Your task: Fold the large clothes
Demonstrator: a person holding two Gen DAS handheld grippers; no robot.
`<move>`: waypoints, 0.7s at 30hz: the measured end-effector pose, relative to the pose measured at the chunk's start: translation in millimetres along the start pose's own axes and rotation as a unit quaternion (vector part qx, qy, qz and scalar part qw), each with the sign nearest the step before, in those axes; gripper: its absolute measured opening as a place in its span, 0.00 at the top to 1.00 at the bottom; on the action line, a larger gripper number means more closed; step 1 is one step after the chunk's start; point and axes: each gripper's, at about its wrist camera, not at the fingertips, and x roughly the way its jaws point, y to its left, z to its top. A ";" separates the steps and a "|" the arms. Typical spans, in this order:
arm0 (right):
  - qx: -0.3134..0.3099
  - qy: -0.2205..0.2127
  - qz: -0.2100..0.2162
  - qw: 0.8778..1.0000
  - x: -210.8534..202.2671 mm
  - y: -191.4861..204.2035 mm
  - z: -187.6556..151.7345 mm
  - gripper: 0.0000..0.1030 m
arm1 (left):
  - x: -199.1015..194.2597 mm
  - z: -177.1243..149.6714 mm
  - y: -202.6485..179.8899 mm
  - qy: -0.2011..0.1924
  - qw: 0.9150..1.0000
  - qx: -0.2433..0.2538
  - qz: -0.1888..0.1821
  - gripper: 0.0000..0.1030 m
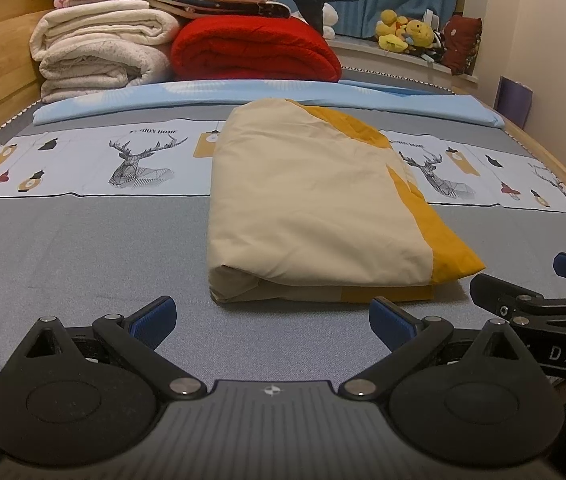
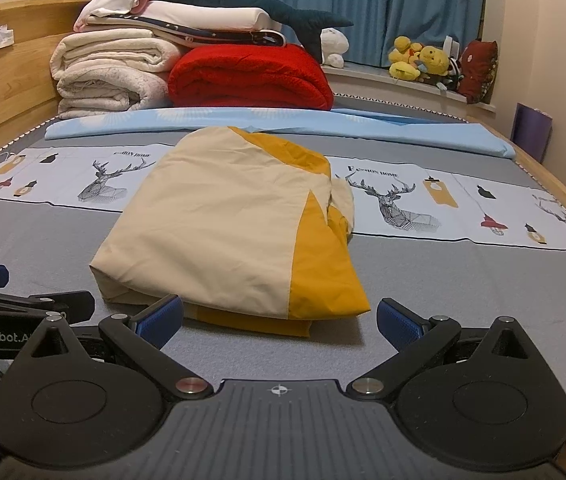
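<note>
hand-held gripper pair, left and right, hovering spread and empty just before the folded cream-and-yellow garment lying mid-bed, probably lining up another fold.

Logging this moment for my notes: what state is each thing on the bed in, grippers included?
Cream and yellow cloth: folded into a bundle, lying on the bed, not held.
Left gripper: open, empty, just short of the cloth.
Right gripper: open, empty.
Red blanket: folded.
White blankets: folded, stacked.
Curtain: drawn.
</note>
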 end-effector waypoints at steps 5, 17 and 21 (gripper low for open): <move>0.001 0.001 0.002 1.000 0.5 -1.3 -2.0 0.01 | -0.1 -0.3 -0.1 -0.001 1.000 0.000 0.000 0.01; 0.003 0.002 0.003 1.000 0.6 -1.5 -1.6 0.01 | -0.1 -0.3 -0.2 -0.002 1.000 0.001 0.000 0.01; 0.003 0.002 0.003 1.000 0.4 -1.7 -1.4 0.01 | -0.2 -0.4 -0.4 -0.002 1.000 0.001 0.000 0.01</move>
